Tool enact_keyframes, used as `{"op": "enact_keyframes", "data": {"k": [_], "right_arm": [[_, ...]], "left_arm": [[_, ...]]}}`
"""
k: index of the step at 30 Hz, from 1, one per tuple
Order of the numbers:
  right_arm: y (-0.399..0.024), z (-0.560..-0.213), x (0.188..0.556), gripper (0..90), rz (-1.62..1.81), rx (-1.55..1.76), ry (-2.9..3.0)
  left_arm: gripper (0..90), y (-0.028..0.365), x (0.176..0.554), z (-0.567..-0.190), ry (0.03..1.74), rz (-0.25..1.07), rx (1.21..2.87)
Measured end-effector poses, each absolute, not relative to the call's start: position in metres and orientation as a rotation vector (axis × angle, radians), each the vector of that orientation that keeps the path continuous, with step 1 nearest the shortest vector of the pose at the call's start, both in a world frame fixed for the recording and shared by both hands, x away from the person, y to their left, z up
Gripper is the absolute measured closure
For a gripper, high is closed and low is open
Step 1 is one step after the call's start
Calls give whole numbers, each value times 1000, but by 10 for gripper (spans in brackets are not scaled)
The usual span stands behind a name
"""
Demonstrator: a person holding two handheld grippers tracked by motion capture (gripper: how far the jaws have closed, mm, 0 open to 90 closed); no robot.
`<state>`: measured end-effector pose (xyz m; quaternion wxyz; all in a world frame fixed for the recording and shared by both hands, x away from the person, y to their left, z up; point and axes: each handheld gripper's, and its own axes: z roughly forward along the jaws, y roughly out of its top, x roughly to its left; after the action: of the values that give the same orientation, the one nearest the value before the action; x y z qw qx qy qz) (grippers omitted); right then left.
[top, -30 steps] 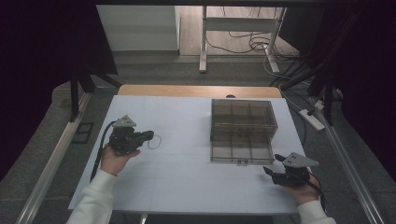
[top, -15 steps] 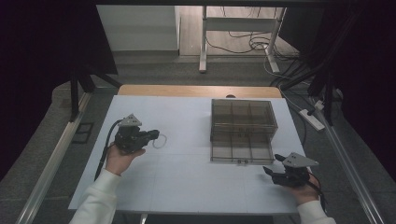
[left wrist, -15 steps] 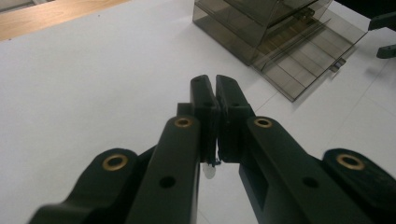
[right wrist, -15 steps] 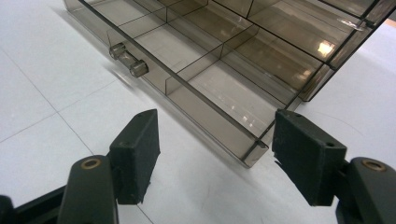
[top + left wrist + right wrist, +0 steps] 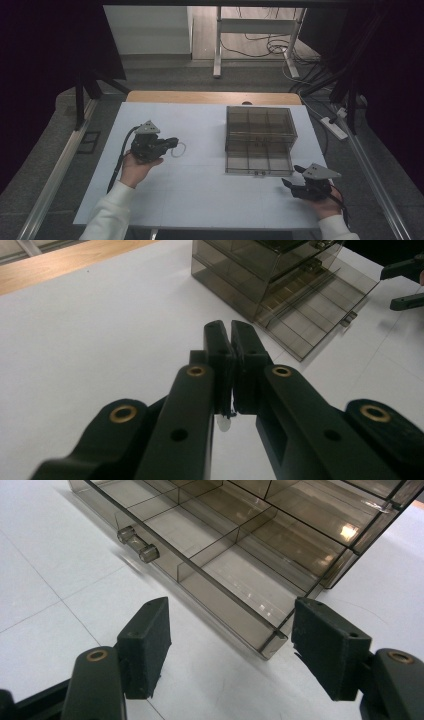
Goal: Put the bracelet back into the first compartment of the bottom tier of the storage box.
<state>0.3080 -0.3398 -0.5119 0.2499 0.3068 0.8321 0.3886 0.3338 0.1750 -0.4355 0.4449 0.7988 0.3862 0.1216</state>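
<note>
- The left gripper (image 5: 167, 143) is held above the left half of the white table (image 5: 200, 125), pointing right toward the drawer box (image 5: 260, 131)
- Its jaws are pressed together, and a thin pale loop (image 5: 178, 148) hangs from between them; in the left gripper view a small whitish bit (image 5: 224, 424) of it shows just under the closed pads
- That loop, seen from the high view, curls out to the right of the jaw tips, well apart from the box
- The right gripper (image 5: 291, 186) sits low at the near right of the table, held in the person's right hand (image 5: 327, 206), pointing left
- Its jaws stand wide apart with nothing between them; in the right gripper view the two black pads (image 5: 148, 645) frame the near corner of the pulled-out drawer (image 5: 210, 555) without touching it
- The drawer box is a smoky, see-through plastic case on the right half of the table, toward the far side
- Its lowest drawer (image 5: 258, 159) is drawn out toward the near edge, showing several compartments split by thin walls; what they hold, if anything, cannot be told
- A small two-knob handle (image 5: 138, 542) sits on the drawer's front wall, left of the right gripper's jaws in its own view
- The left hand (image 5: 136, 167) wears a white sleeve (image 5: 107, 215), and a black cable (image 5: 121, 155) trails from the left gripper toward the near edge
</note>
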Motion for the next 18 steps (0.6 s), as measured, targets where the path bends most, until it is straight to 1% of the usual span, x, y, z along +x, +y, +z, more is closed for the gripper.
{"op": "enact_keyframes", "data": {"k": [18], "right_arm": [[-341,-512,307,319,1049,841,2265]], "left_arm": [[872,150,341,-436,910,281,2005]]}}
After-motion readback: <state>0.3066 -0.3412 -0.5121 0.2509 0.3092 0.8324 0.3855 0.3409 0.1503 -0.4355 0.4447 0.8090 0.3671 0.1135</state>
